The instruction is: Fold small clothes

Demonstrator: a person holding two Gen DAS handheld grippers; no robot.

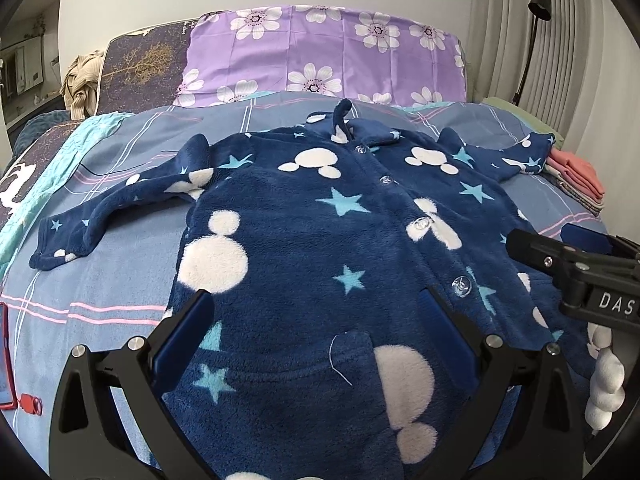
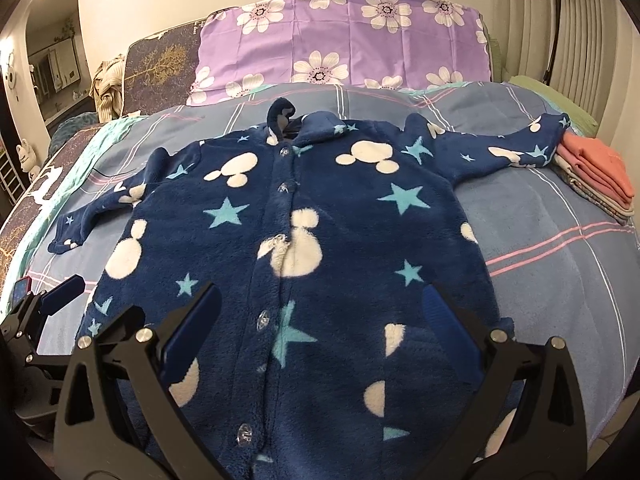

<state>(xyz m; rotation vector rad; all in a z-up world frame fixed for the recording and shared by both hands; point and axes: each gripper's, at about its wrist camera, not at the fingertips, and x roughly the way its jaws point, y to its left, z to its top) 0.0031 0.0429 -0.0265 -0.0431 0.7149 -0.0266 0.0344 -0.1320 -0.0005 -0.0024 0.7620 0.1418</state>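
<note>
A small navy fleece jacket (image 1: pixel 320 240) with white mouse heads and light blue stars lies flat and buttoned on the bed, both sleeves spread out; it fills the right wrist view too (image 2: pixel 312 240). My left gripper (image 1: pixel 316 312) is open and empty over the jacket's lower left half, by the pocket. My right gripper (image 2: pixel 324 312) is open and empty over the lower right half. The right gripper shows at the right edge of the left wrist view (image 1: pixel 568 256). The left gripper shows at the left edge of the right wrist view (image 2: pixel 48 304).
The bed has a blue checked sheet (image 2: pixel 560 248) and a purple flowered pillow (image 2: pixel 344 40) at the head. A stack of folded clothes, salmon on top (image 2: pixel 596 172), lies at the right by the sleeve end. A red-cased phone (image 1: pixel 6 356) lies at the left edge.
</note>
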